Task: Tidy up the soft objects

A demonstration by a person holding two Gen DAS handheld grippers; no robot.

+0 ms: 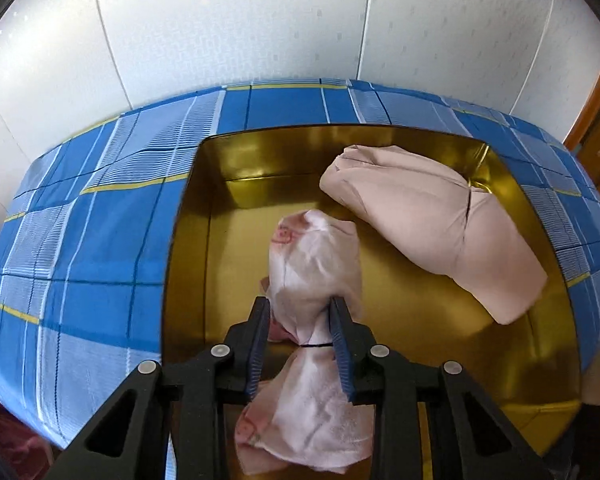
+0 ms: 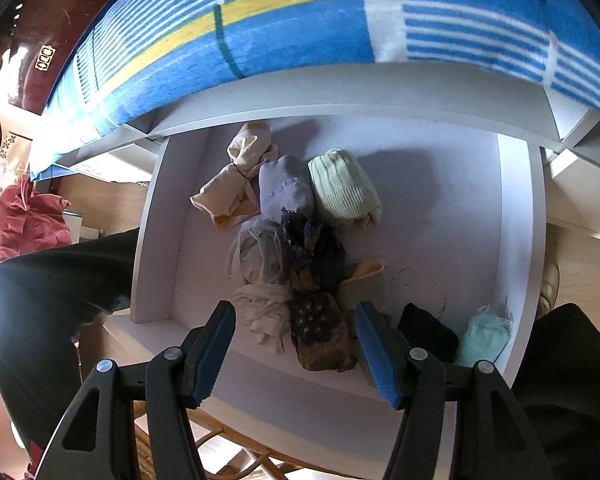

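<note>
Pale pink tied cloth bundle (image 1: 314,264) is pinched at its waist between the left gripper (image 1: 300,312)'s blue pads, hanging over the open gold metal box (image 1: 228,240), where a larger beige folded cloth roll (image 1: 432,220) already lies against the right wall. Right gripper (image 2: 296,344) hangs with jaws spread and nothing between them above the white drawer (image 2: 452,208), over a dark lace bundle (image 2: 316,280), a pale green ribbed roll (image 2: 344,188) and a lavender sock roll (image 2: 284,188).

Pink bundle (image 1: 312,280) blurred, black bundle (image 2: 428,332) partly hidden
</note>
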